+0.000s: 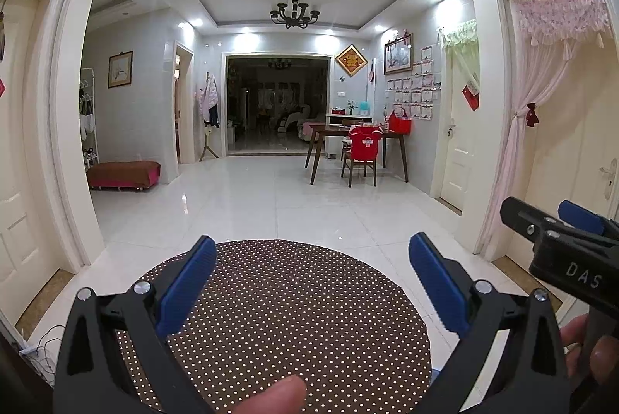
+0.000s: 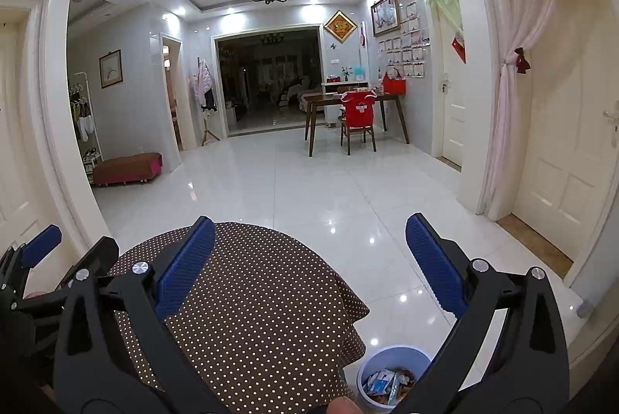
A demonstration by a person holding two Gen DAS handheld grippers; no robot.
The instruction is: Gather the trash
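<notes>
A round table under a brown polka-dot cloth (image 1: 286, 317) lies below both grippers and shows in the right wrist view (image 2: 255, 301) too. No loose trash shows on it. A light blue bin (image 2: 390, 375) with wrappers and paper inside stands on the floor at the table's right. My left gripper (image 1: 311, 282) is open and empty above the cloth. My right gripper (image 2: 309, 265) is open and empty, over the table's right edge and the bin. In the left wrist view the right gripper's fingers (image 1: 580, 216) show at the right edge.
Glossy white tile floor (image 2: 309, 189) stretches ahead. A wooden dining table (image 1: 356, 135) with a red-covered chair (image 1: 363, 151) stands far right. A red bench (image 1: 123, 174) sits at the left. White doors and a pink curtain (image 2: 510, 96) line the right wall.
</notes>
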